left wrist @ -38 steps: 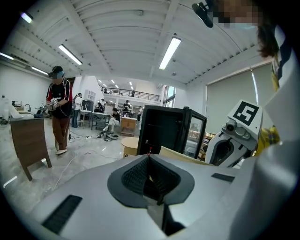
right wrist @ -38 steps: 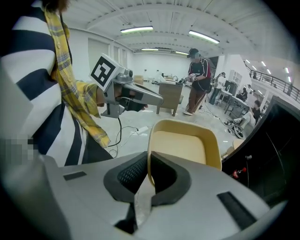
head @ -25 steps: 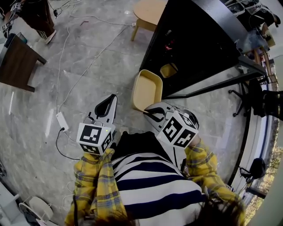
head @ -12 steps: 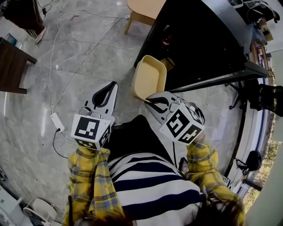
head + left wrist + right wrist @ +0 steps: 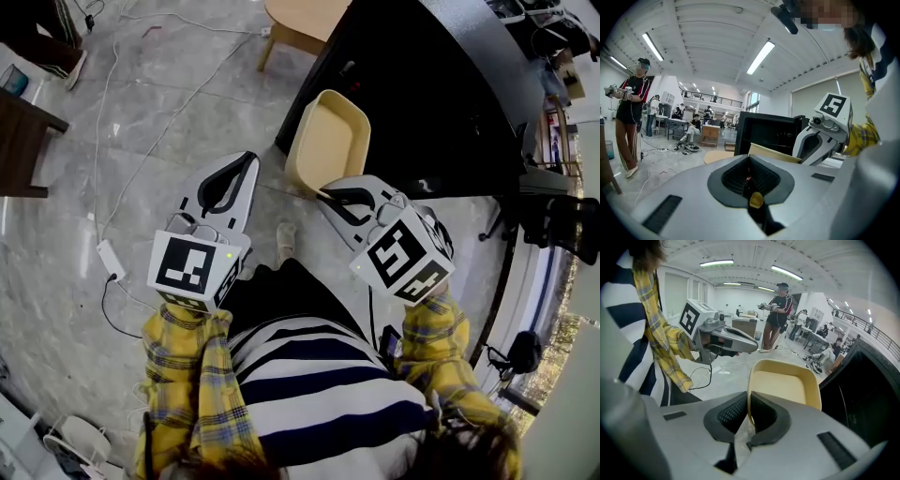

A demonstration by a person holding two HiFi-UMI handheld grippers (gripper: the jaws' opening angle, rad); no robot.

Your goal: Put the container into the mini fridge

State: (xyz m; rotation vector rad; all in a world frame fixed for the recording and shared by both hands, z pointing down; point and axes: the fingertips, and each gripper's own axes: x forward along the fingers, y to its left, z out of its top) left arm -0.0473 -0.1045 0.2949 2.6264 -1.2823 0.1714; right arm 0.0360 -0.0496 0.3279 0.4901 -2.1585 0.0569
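Right gripper (image 5: 749,417) clenched on the near rim of the container (image 5: 783,384), which hangs tilted in the air just before the open front of the mini fridge (image 5: 422,94). Left gripper (image 5: 750,180) closed on nothing, off to the side. Risk: the one-edge pinch may let the tray swing or slip, or its far rim may catch the fridge frame; container is pale yellow, shallow, round-cornered, empty.

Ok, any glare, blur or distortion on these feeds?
Head view: strong fisheye bend, even light, but the mini fridge interior reads black. Left gripper view: ceiling strips bright, rest readable. Right gripper view: container sharp in the right gripper, corners vignetted.
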